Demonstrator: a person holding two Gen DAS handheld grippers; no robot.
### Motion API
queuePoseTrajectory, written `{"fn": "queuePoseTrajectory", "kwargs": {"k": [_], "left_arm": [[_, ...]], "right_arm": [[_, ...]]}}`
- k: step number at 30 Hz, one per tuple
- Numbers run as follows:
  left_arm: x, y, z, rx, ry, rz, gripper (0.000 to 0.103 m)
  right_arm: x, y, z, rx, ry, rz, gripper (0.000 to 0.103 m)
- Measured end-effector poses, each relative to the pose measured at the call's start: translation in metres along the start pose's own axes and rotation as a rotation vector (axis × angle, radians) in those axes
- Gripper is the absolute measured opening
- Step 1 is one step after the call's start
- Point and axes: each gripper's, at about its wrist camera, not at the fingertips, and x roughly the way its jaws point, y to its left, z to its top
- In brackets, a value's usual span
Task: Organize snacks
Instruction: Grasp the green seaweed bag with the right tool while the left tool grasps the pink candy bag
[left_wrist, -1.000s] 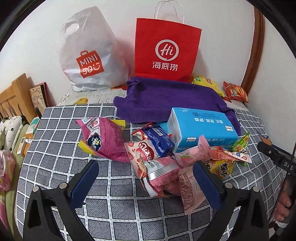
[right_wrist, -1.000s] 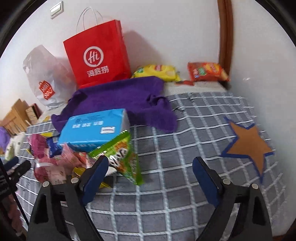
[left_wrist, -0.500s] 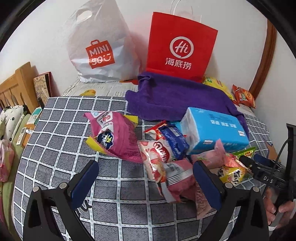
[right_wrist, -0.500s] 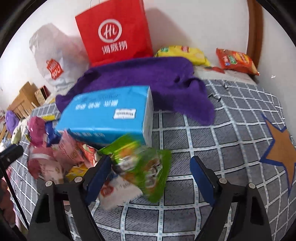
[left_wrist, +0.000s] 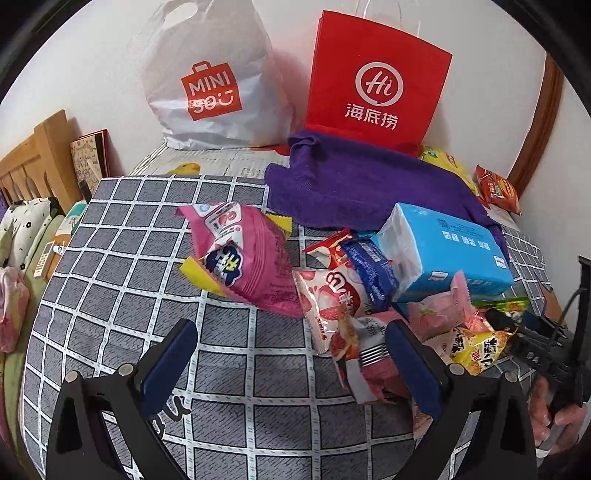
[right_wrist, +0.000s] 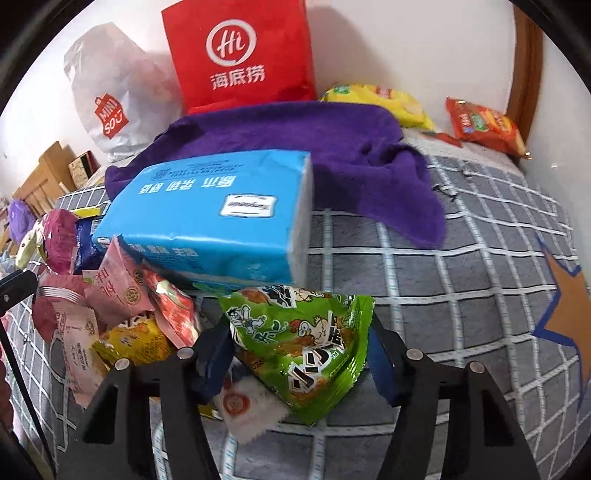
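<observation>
A pile of snack packets lies on the grey checked cloth (left_wrist: 110, 266), beside a blue tissue pack (right_wrist: 214, 214). My right gripper (right_wrist: 299, 350) is closing around a green snack packet (right_wrist: 306, 339) at the near edge of the pile. Its pads touch the packet's two sides. My left gripper (left_wrist: 288, 332) hovers open just in front of the pile. Its right finger sits beside a pink-and-white packet (left_wrist: 354, 354), and nothing lies between its fingers. A large pink packet (left_wrist: 243, 258) sits at the pile's left.
A red paper bag (left_wrist: 376, 81) and a white plastic bag (left_wrist: 210, 81) stand against the wall behind a purple towel (left_wrist: 362, 184). Yellow (right_wrist: 376, 99) and orange (right_wrist: 484, 125) chip bags lie at the back right. A wooden headboard (left_wrist: 33, 166) is at the left.
My right gripper has dropped toward the pile and its jaws have narrowed onto the green packet. The left gripper has crept slightly closer to the snacks.
</observation>
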Motion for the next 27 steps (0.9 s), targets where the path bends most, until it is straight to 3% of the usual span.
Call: {"fn": "queuePoseTrajectory", "kwargs": {"k": [8,11,19,27], "left_arm": [[0.001,0.016,0.002,-0.035,-0.004,0.002,0.101],[0.004,0.021,0.009,-0.053,-0.002,0.005,0.1],[0.014,0.026,0.034,-0.051,-0.019,0.041,0.1],[0.045,0.04,0.044,-0.092,0.026,0.029,0.098]], "right_arm": [[-0.02,-0.039,-0.023,0.05,-0.018,-0.088,0.064],[-0.02,-0.047,-0.031,0.087,-0.033,-0.073,0.064],[-0.015,-0.044,-0.033,0.076,-0.034,-0.077,0.067],[-0.012,-0.036,-0.031,0.023,-0.024,-0.098,0.066]]}}
